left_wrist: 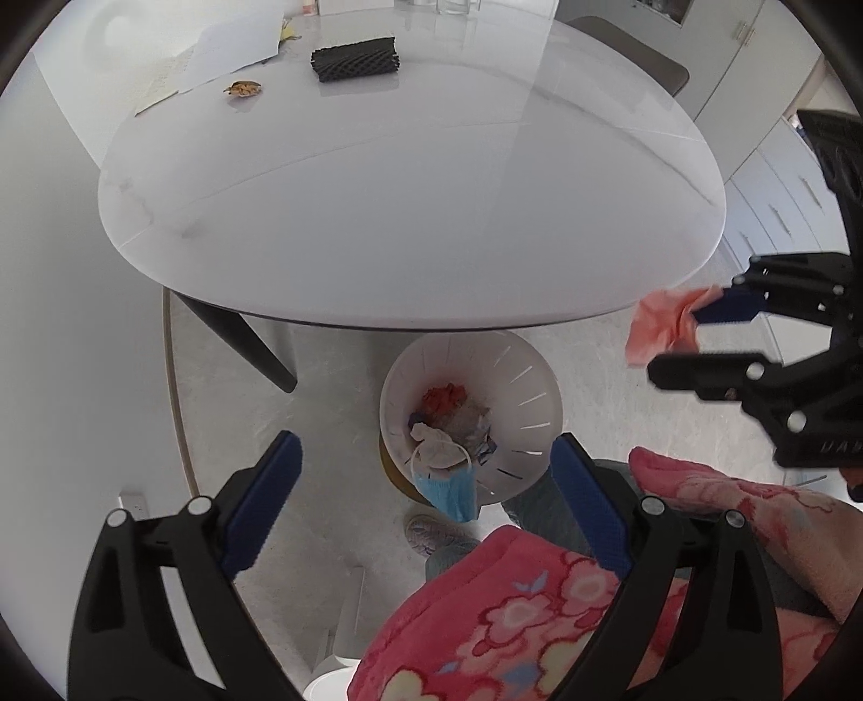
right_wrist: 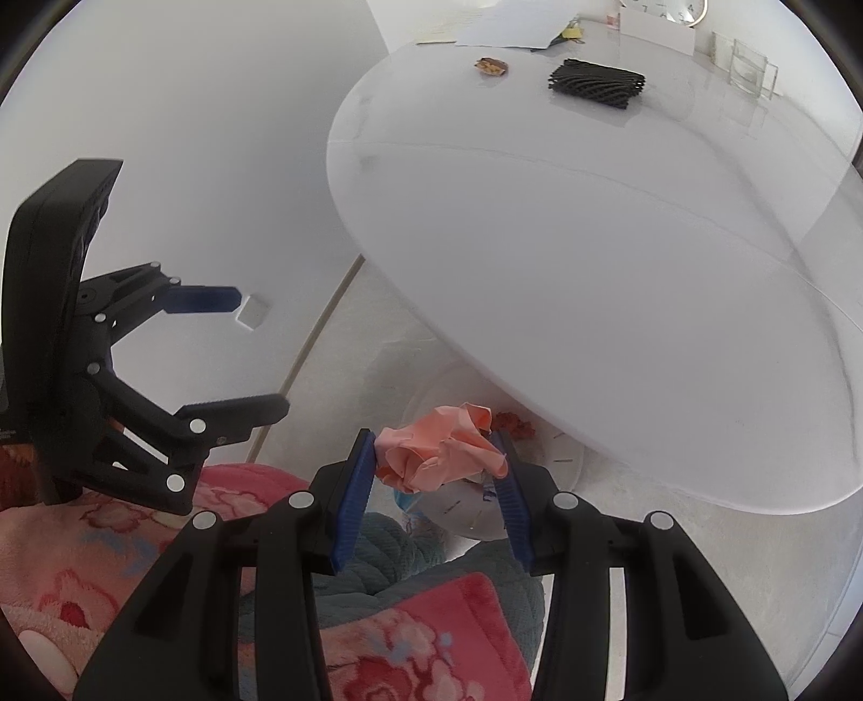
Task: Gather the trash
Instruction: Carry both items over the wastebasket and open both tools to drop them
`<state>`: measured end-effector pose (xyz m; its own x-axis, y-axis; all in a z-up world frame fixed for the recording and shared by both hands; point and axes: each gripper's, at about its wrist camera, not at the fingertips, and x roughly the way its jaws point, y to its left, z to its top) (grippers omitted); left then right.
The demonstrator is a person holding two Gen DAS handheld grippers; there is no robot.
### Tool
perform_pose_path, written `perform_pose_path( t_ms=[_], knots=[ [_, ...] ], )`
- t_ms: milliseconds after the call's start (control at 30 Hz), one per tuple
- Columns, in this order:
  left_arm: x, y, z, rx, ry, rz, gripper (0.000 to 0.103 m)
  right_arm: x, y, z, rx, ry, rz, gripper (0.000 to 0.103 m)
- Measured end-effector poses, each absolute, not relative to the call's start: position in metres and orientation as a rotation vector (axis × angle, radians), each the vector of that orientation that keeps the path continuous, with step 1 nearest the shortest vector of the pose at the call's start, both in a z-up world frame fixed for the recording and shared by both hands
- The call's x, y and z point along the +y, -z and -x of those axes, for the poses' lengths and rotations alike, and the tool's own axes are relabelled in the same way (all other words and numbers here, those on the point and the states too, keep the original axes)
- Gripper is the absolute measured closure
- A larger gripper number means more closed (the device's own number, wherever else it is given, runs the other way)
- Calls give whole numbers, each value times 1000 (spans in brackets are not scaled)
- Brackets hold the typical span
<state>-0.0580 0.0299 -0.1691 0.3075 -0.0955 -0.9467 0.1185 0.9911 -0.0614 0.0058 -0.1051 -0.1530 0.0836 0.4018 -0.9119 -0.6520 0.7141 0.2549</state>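
A white slotted trash bin (left_wrist: 526, 377) stands on the floor under the table's near edge, with red, white and dark scraps inside. A blue face mask (left_wrist: 450, 493) hangs over its near rim. My left gripper (left_wrist: 426, 442) is open wide above the bin with nothing between its fingers; in the right wrist view it (right_wrist: 261, 350) shows at the left, also wide. My right gripper (right_wrist: 434, 447) is shut on a crumpled pink paper (right_wrist: 442, 453), just above the bin (right_wrist: 566, 466). In the left wrist view the paper (left_wrist: 661, 326) and right gripper (left_wrist: 679, 342) are at the right.
The white oval table (left_wrist: 410, 215) overhangs the bin. On its far part lie a black mesh sleeve (left_wrist: 356, 58), a small brown wrapper (left_wrist: 244, 89) and white papers (left_wrist: 237, 48). A dark table leg (left_wrist: 242, 339) stands left. A person's pink floral sleeves (left_wrist: 512, 620) and a shoe (left_wrist: 431, 534) are near.
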Motion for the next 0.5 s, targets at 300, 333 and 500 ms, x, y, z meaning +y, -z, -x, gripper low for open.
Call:
perform_pose_path(
  t_ms=[300,333,500],
  knots=[
    [29,164,58,1229,127,-20,14,-103,171,-2,1301,-786,256,39],
    [29,164,58,1226,125,-19,14,-103,170,-5,1296,-771,257,29],
    [31,159,56,1213,118,-9,14,-116,152,-15,1229,-690,244,11]
  ],
)
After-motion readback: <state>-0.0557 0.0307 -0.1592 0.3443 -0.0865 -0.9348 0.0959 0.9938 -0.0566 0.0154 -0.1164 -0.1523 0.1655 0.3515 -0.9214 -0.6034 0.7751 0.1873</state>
